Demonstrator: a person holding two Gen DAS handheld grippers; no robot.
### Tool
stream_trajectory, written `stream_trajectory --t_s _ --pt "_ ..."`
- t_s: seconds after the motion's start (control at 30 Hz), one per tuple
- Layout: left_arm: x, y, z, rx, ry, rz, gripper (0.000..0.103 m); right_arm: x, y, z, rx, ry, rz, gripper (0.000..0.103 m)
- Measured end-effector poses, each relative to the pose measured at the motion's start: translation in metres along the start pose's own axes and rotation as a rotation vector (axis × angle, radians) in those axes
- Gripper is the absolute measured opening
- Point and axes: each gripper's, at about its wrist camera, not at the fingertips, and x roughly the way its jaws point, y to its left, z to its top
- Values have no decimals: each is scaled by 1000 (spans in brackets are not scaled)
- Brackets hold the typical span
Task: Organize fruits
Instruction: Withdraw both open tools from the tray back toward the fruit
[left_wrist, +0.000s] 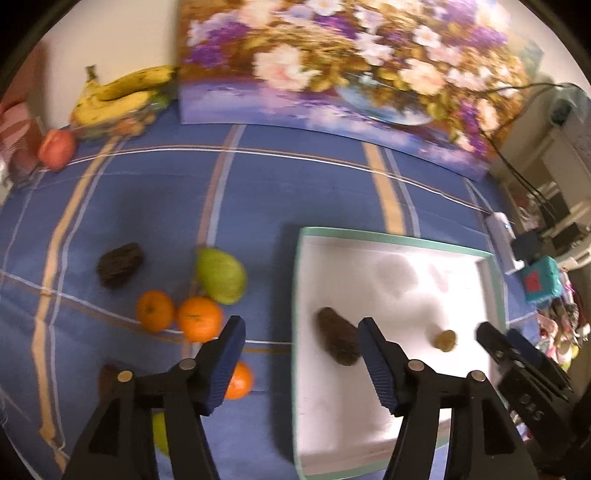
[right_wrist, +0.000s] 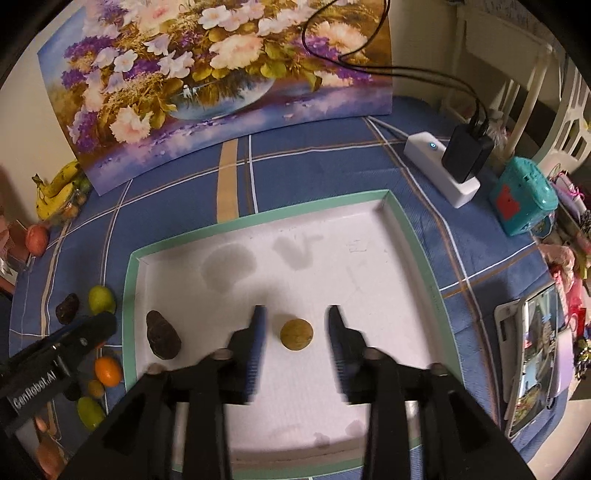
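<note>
Blue plaid cloth covers the surface; a flower painting leans against the wall at the back. Far left — a banana bunch and a red apple. On the cloth left of the tray: a dark fruit, a green pear, two oranges touching, a third orange partly behind the left gripper's finger.

Left gripper: jaws wide apart, nothing between them, straddling the tray's left rim.

White tray, green-edged, holds a dark brown avocado near its left wall and a small yellowish round fruit mid-tray.

Right gripper: jaws wide — the round fruit sits between the fingertips, touching neither.

Right of the tray: a white power strip and a teal box.
</note>
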Motion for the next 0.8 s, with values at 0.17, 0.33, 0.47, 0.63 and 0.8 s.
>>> stream_trajectory --t_s 0.17,0.33,0.47,0.63,0.8 --pt "-1 27 -4 -41 -1 85 93 -5 2 -2 -3 -16 -5 77" --pt "-4 49 -10 -55 -11 142 103 -8 4 -4 -18 -39 0 89" --pt "-14 64 -13 -72 -31 182 103 -11 11 -6 -50 -86 -25 96" --pt "-29 78 -12 -74 -70 215 103 -15 24 -9 -80 -125 -1 96" --pt "-41 89 -13 -64 -100 254 103 -16 42 -16 -127 -146 36 96"
